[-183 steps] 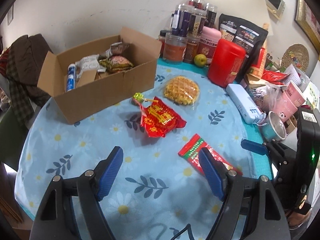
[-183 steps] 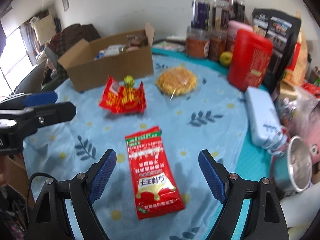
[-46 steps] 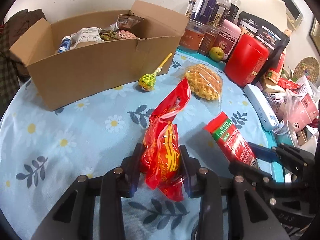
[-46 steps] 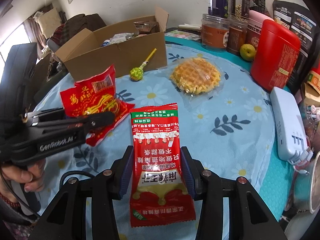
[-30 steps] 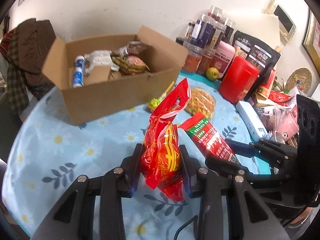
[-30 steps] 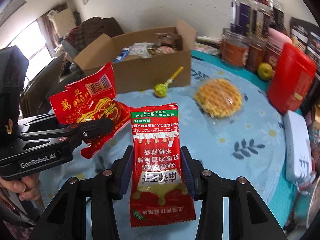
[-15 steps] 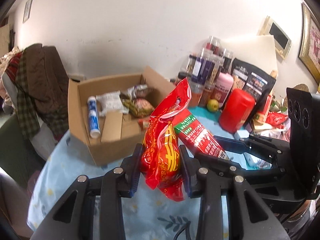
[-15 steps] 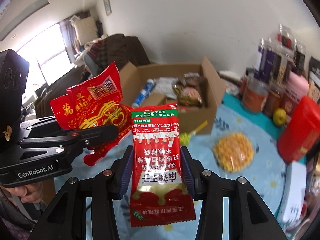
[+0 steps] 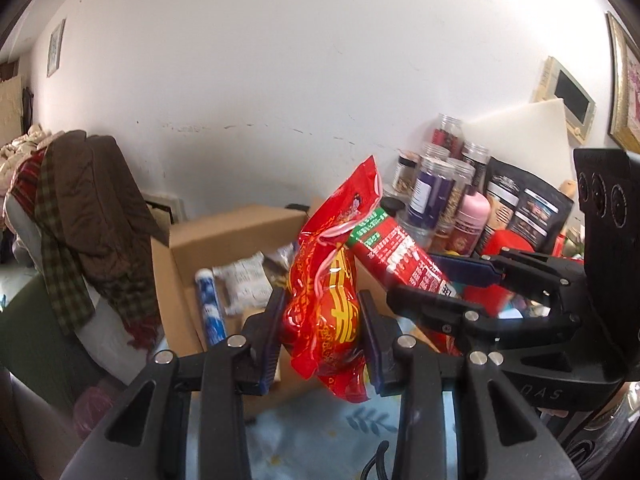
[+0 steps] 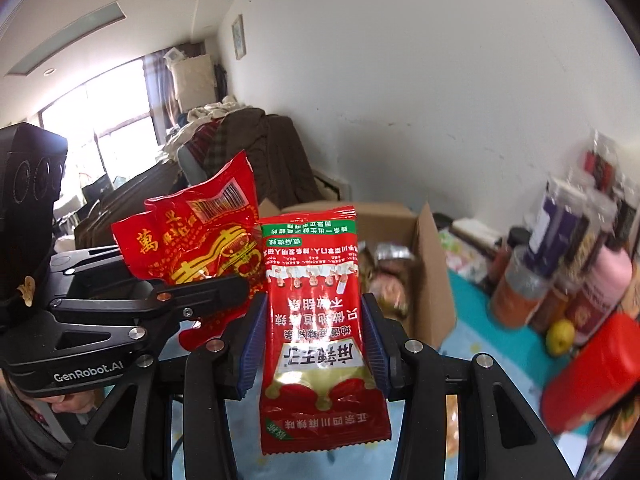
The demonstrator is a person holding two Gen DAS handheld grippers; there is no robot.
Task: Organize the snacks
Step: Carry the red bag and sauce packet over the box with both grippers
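The left hand-held gripper (image 9: pixel 322 336) is clamped on a crinkled red-and-yellow snack bag (image 9: pixel 326 280), held aloft. The right hand-held gripper (image 10: pixel 314 340), at its 3 o'clock, pinches a flat red sachet with a green band (image 10: pixel 320 320). Beyond both, at 12 o'clock, the open cardboard box (image 9: pixel 224 240) sits on the floral counter (image 9: pixel 320 428).

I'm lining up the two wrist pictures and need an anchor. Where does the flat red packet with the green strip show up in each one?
Left wrist view: right of centre, the flat red packet slants up-left from the right tool, behind the crinkled red bag.
Right wrist view: bottom centre, upright, clamped at both edges.
Shared landmark: the cardboard box.
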